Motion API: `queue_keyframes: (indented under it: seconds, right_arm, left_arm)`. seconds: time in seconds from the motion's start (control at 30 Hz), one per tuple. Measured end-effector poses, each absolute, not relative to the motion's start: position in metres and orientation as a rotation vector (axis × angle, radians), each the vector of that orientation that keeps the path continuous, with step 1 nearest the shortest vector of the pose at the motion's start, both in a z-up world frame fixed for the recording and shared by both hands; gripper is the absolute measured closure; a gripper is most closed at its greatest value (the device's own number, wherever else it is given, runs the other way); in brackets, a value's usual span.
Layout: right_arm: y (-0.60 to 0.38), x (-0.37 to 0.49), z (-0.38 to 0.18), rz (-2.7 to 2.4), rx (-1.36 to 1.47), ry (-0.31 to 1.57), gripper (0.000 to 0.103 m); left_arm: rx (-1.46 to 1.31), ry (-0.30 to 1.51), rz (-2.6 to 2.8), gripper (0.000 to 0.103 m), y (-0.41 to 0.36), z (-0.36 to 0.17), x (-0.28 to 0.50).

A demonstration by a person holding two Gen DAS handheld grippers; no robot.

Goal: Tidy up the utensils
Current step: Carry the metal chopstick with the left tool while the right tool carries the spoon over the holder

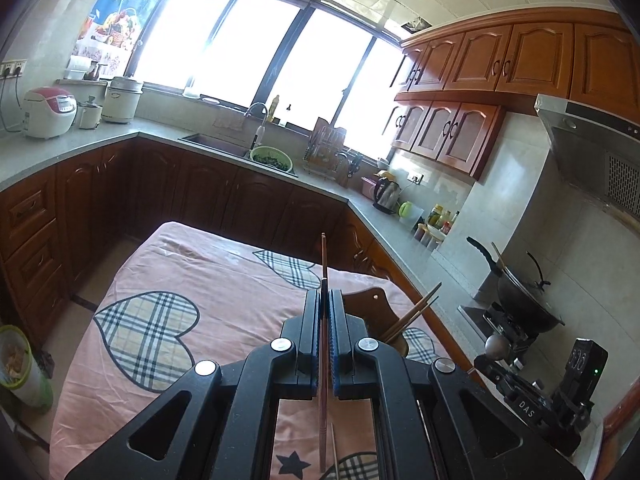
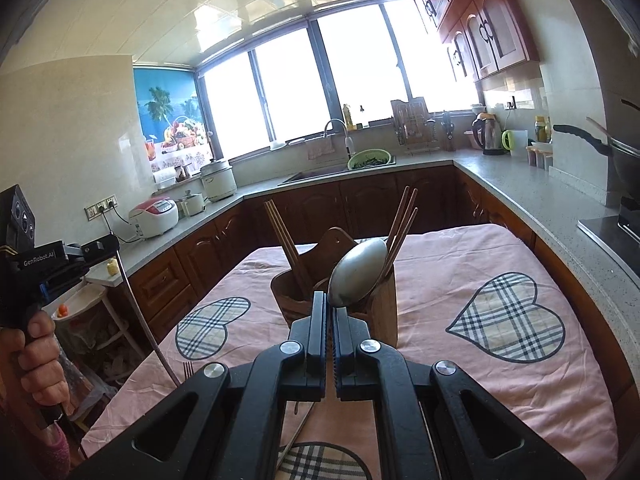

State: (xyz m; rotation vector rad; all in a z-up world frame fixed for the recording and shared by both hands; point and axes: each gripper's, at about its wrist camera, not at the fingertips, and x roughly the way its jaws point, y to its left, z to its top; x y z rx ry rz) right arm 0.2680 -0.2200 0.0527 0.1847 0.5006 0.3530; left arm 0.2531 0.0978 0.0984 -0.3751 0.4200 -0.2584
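Chopsticks (image 2: 400, 224) already stand in our wooden holder (image 2: 380, 304) mid-table, left gripper (image 1: 325, 300) clamps one more chopstick (image 1: 323, 264), right gripper (image 2: 330, 308) pinches a spoon (image 2: 358, 272) at the holder, fork (image 2: 187, 369) still near the table's edge.

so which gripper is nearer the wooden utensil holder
Right. The right gripper holds a spoon right at the wooden utensil holder; the left gripper, clamping a chopstick, sits off to its left.
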Motion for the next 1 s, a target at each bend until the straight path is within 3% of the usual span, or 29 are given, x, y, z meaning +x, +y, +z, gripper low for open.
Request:
queue_keyframes:
  seconds: [1.0]
  right_arm:
    - [-0.234, 0.345, 0.078, 0.250, 0.145, 0.363, 0.101]
  left_arm:
    - [-0.397, 0.282, -0.245, 0.101, 0.070, 0.098, 0.395]
